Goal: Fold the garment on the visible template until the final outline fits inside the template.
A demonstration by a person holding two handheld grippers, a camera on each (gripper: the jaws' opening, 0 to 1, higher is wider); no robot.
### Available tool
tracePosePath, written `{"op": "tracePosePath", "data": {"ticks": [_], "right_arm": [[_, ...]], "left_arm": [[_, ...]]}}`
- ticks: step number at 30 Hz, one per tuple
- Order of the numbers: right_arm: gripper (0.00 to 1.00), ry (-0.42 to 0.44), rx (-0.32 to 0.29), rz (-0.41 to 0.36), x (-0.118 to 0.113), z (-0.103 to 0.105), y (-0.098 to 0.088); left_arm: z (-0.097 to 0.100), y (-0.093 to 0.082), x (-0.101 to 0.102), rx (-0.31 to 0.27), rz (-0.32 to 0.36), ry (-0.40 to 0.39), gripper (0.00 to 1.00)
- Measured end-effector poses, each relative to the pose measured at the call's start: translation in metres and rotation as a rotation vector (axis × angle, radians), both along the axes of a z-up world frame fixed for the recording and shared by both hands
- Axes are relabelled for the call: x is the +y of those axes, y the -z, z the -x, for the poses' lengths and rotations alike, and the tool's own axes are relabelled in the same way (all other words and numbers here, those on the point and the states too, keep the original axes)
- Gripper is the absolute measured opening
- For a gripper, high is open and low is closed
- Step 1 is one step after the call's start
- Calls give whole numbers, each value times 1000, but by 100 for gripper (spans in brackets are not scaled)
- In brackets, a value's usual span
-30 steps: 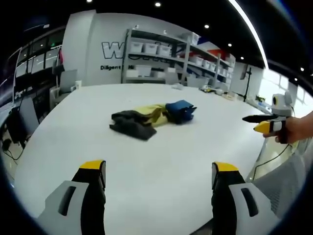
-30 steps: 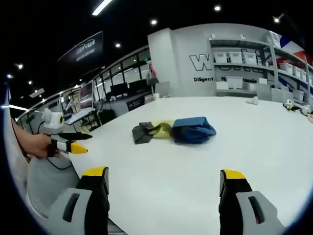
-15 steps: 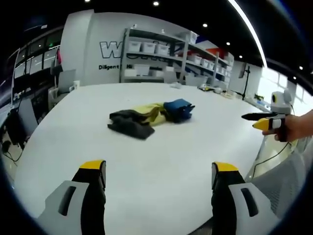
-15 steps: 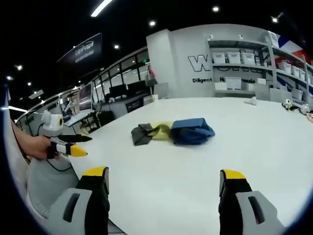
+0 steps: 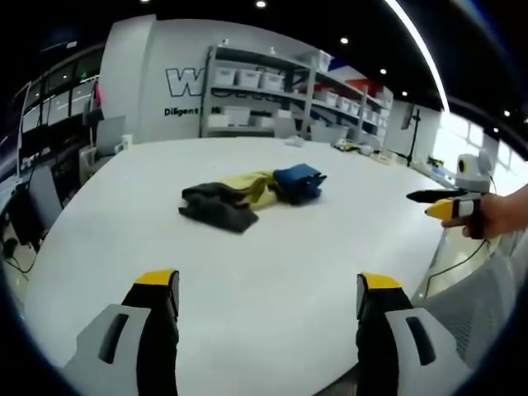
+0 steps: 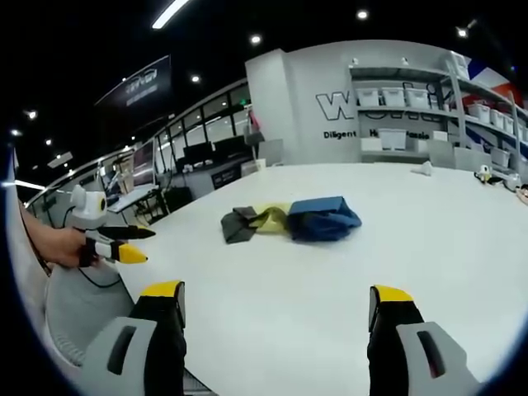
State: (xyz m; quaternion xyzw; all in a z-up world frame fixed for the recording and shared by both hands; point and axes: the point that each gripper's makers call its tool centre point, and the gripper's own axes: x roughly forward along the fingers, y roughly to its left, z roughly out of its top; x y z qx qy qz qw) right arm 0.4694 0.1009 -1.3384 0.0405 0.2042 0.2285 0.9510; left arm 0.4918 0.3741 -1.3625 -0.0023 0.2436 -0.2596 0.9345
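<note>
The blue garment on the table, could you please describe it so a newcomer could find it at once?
On the big white table lies one small heap of cloth. The blue garment is its bunched end, touching a yellow piece with a dark grey piece beyond; it alone is blue.

Shelving (image 5: 272, 91) with white bins (image 6: 394, 97) stands behind the white table (image 5: 272, 256).

The garment (image 5: 247, 194) is blue at 3 o'clock, yellow in the middle, dark grey at 9 o'clock, on a plain white table (image 5: 264, 272). Grey grippers carry yellow tips.
</note>
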Motion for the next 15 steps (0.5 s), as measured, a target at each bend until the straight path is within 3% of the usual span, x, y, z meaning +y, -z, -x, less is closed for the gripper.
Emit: {"op": "tracePosePath", "data": {"ticks": [15], "right_arm": [[90,-5,3,1,2,0,0]], "left_arm": [[-1,1,1,3,1,-4,88]]}}
